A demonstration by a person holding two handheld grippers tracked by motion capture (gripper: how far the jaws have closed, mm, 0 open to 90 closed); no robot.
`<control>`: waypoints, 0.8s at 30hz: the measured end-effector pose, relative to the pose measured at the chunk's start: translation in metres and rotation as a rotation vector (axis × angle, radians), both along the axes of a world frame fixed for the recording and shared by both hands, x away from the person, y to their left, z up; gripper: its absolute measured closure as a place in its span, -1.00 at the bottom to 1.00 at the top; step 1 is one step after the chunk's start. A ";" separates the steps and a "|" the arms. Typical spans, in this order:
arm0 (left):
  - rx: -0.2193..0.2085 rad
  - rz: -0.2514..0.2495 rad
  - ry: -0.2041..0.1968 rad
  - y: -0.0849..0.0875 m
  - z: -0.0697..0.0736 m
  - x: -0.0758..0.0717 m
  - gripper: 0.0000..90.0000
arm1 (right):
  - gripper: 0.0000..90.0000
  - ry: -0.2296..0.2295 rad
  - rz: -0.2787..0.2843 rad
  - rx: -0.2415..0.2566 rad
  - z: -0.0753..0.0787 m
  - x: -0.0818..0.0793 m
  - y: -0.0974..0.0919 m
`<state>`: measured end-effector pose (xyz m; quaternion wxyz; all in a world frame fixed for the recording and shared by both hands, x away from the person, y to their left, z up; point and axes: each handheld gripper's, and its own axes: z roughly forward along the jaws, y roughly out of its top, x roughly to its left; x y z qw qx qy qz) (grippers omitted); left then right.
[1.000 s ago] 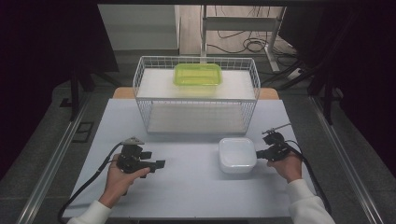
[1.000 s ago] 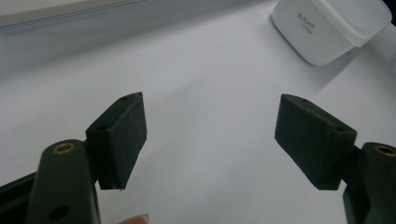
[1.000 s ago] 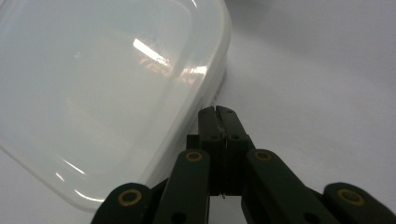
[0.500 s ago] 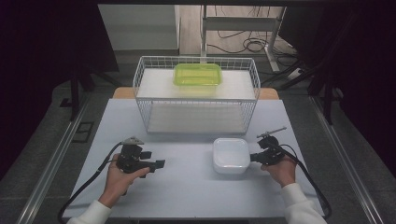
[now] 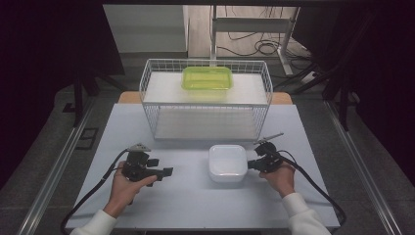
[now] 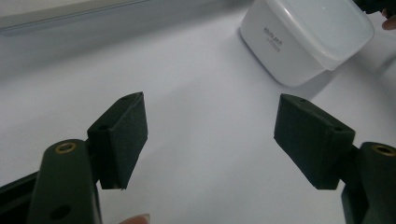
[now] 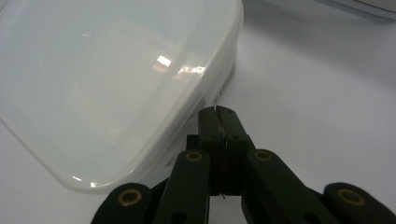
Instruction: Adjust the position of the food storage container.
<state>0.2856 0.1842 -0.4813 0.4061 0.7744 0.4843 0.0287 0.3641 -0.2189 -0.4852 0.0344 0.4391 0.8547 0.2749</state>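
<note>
A white lidded container sits on the white table, right of centre. My right gripper is shut, and its closed tips rest against the side wall of the container, just under the lid's rim. Nothing is between its jaws. To the left, my left gripper lies low over the table and points right toward the container. Its jaws stand wide open around bare table, well short of the container.
A white wire basket stands at the back of the table with a green lidded container on its top shelf. Cables trail from both grippers toward the front edge. Dark floor and metal rails flank the table.
My right gripper has moved left, and the white container has slid left across the table in front of it. The left gripper has stayed in place.
</note>
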 end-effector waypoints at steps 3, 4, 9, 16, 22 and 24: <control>-0.008 0.001 0.004 -0.001 0.000 0.000 -0.44 | 0.98 -0.003 0.000 -0.004 0.000 0.000 0.007; -0.008 0.002 0.005 -0.001 -0.001 0.000 -0.44 | 0.98 -0.009 0.007 -0.002 -0.001 0.001 0.013; -0.003 -0.002 0.005 -0.001 -0.001 0.000 -0.44 | 0.98 -0.015 0.028 0.003 -0.002 0.001 0.027; 0.000 0.006 0.000 0.000 0.000 0.001 -0.45 | 0.98 0.010 0.033 0.041 -0.009 0.005 0.040; -0.005 0.005 0.008 -0.001 -0.003 0.003 -0.45 | 0.98 0.019 0.027 0.057 -0.010 0.006 0.041; 0.002 0.011 0.008 -0.001 -0.003 0.003 -0.45 | 0.98 0.022 0.028 0.058 -0.010 0.006 0.042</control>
